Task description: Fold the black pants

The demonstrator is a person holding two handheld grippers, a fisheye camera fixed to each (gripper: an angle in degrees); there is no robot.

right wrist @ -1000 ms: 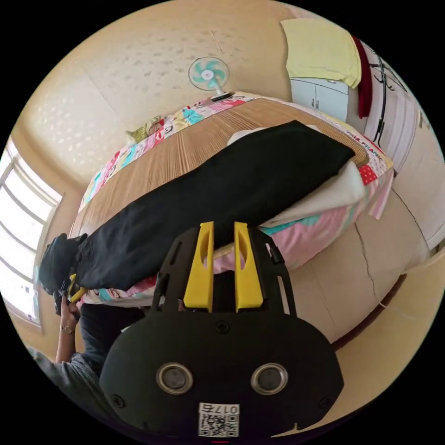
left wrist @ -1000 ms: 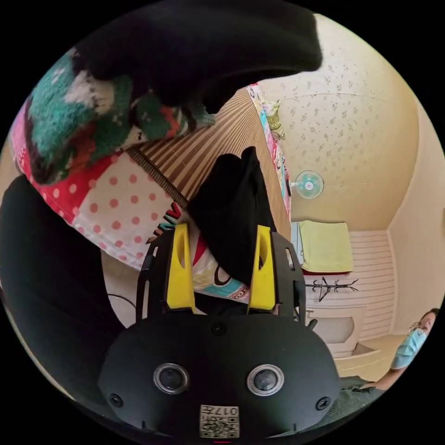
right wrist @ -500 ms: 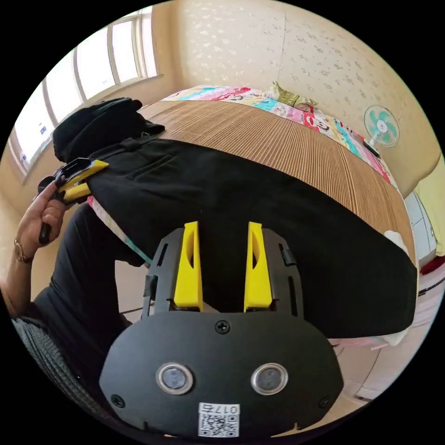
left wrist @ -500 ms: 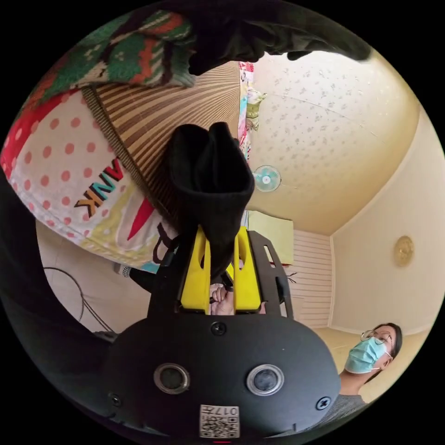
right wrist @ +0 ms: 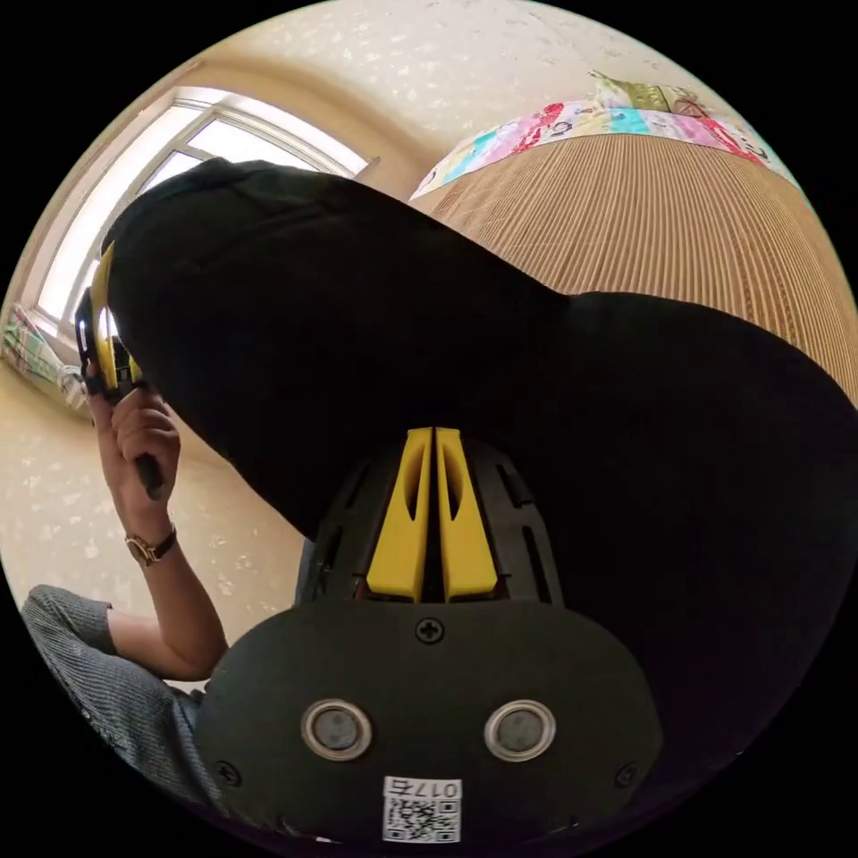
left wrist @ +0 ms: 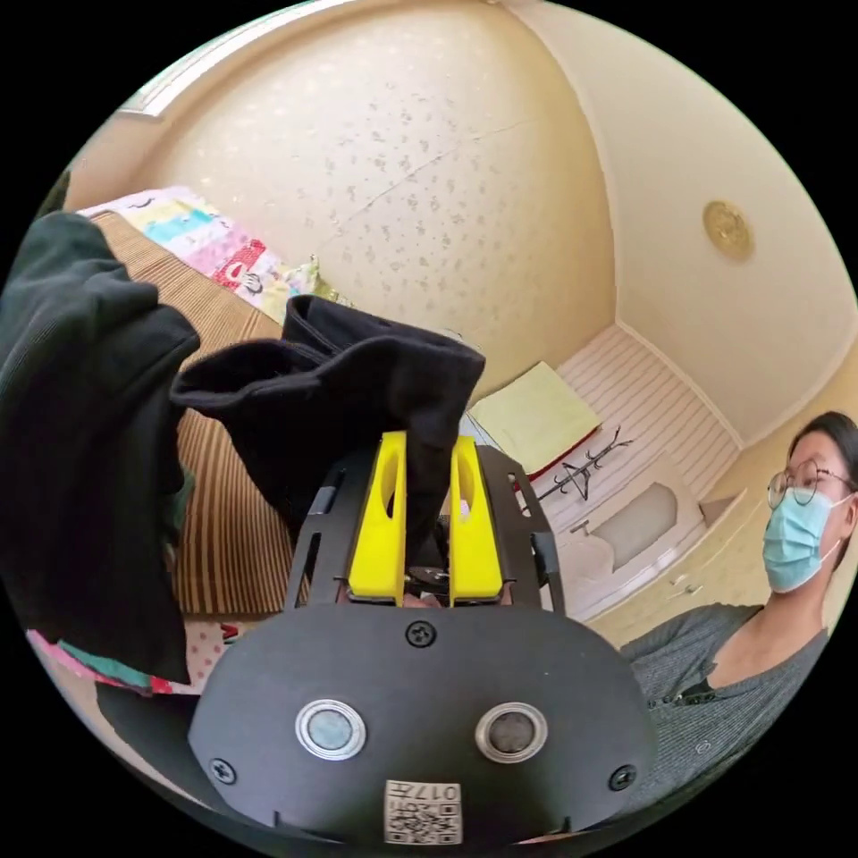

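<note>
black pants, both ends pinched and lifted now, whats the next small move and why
Probably carry the left hand-held gripper across toward the right hand-held gripper: both are shut on the black pants, lifted above the striped mat, ready to fold over.

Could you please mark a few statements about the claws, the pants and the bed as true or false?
1. The left claw is shut on the black pants. True.
2. The right claw gapes wide open. False: its jaws are nearly touching, closed on the pants.
3. A ribbed brown mat covers the bed. True.
4. The pants lie flat and folded on the mat. False: they hang lifted between both claws.
</note>
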